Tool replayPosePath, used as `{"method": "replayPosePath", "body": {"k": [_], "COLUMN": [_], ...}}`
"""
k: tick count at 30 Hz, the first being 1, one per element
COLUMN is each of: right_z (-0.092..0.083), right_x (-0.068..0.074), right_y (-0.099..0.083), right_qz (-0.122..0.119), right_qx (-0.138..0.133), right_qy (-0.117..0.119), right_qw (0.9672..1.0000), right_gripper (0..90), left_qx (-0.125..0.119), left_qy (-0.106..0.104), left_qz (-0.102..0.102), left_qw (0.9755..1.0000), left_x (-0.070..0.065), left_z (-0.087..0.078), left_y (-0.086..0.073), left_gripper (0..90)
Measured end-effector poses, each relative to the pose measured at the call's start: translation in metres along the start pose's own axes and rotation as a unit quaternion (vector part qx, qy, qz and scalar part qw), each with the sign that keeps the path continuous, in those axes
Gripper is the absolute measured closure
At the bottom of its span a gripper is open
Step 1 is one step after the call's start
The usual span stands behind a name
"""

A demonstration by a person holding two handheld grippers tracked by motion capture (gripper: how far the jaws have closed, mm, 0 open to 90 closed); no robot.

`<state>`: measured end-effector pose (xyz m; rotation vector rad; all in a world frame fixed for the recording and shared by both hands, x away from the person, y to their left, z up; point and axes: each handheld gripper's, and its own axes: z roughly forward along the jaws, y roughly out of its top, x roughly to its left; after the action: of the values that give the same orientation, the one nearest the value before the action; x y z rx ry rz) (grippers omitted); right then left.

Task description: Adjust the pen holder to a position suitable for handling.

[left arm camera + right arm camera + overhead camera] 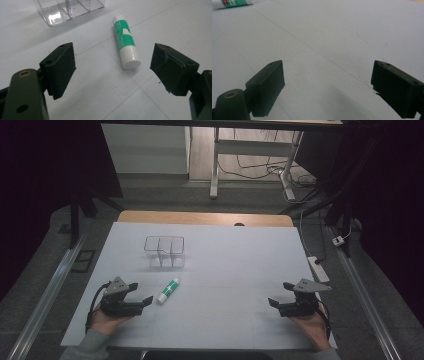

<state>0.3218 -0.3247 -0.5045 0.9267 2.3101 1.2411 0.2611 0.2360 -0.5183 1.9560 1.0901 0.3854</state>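
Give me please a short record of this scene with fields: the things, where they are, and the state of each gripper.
surface: white table cover
glue stick: lying flat, white and green, just ahead of the left gripper, apart from it
clear organizer: transparent, divided into compartments, looks empty, stands beyond the glue stick
left gripper: open, nothing between the jaws, near the glue stick
right gripper: open, holds nothing, at the table's right side

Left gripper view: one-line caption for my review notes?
Open left gripper faces a glue stick lying near a clear organizer.
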Motion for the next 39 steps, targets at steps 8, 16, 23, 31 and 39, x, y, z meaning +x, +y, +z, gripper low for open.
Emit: {"method": "replayPosePath", "body": {"k": [8,16,23,31,39], "right_z": [0.002,0.004,0.003,0.004,0.004], "right_x": [-0.001,0.000,-0.001,-0.001,0.000], "right_y": [0.000,-0.001,-0.002,-0.002,-0.002], "right_qz": [-0.001,-0.002,-0.001,-0.001,-0.002], "right_qx": [0.007,0.010,0.011,0.012,0.013], "right_qy": [-0.002,-0.002,-0.004,-0.006,-0.010], "right_qw": [1.0000,0.9999,0.9999,0.9999,0.9999], "right_gripper": [12.0,12.5,12.7,12.9,13.2], "left_qx": [0.000,0.001,-0.001,-0.004,-0.002], "left_qy": [0.001,0.001,0.001,0.002,0.006], "left_qz": [-0.003,-0.001,-0.003,-0.001,-0.005], "left_qw": [1.0000,1.0000,1.0000,1.0000,1.0000], "left_x": [0.002,0.002,0.002,0.005,0.011], "left_z": [-0.001,0.000,-0.001,-0.003,-0.004], "left_y": [-0.001,-0.001,-0.001,0.004,0.009], "left_gripper": [19.7,20.2,20.7,21.5,23.0]}}
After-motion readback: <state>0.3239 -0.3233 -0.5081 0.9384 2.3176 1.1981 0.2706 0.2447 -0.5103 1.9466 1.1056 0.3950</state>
